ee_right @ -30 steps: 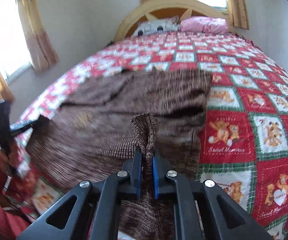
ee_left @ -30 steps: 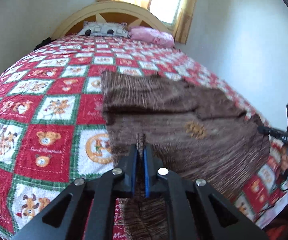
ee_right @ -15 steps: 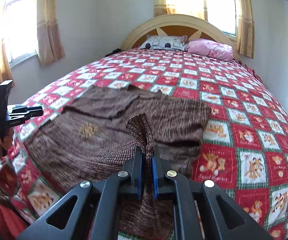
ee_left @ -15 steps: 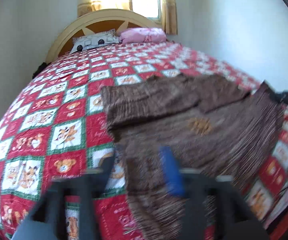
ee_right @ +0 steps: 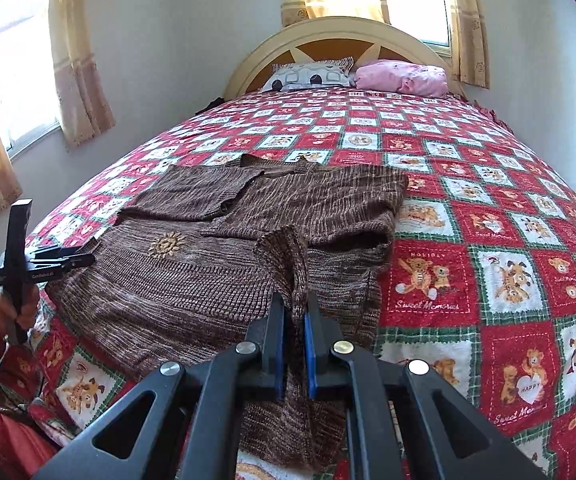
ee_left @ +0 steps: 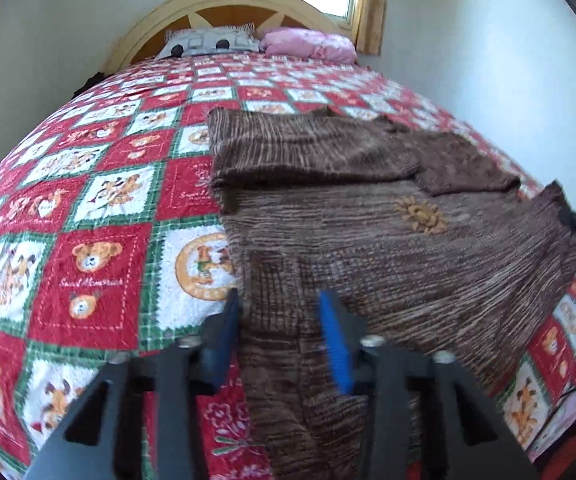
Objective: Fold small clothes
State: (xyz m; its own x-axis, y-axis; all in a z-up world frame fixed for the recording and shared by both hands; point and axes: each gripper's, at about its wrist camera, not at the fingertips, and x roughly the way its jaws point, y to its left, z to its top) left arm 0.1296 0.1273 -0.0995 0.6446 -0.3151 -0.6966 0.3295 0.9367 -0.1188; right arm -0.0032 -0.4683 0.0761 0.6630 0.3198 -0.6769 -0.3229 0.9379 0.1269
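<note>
A brown knitted sweater [ee_left: 367, 216] with an orange sun patch lies spread on the quilted bed, its sleeves folded across the chest; it also shows in the right wrist view [ee_right: 216, 264]. My left gripper [ee_left: 282, 320] is open and empty, its jaws apart just above the sweater's near left hem. In the right wrist view it [ee_right: 84, 258] appears at the sweater's far left edge. My right gripper [ee_right: 293, 316] is shut on a pinched fold of the sweater's near hem, raised a little off the bed.
The bed [ee_right: 487, 280] has a red, white and green teddy-bear quilt. A grey pillow [ee_right: 307, 76] and a pink pillow [ee_right: 403, 78] lie by the headboard. Walls and curtained windows stand around the bed. A red-sleeved arm [ee_right: 4, 432] is at the lower left.
My left gripper has opened and let go of the sweater's hem, which now lies on the bed. My right gripper stays shut on its fold.
</note>
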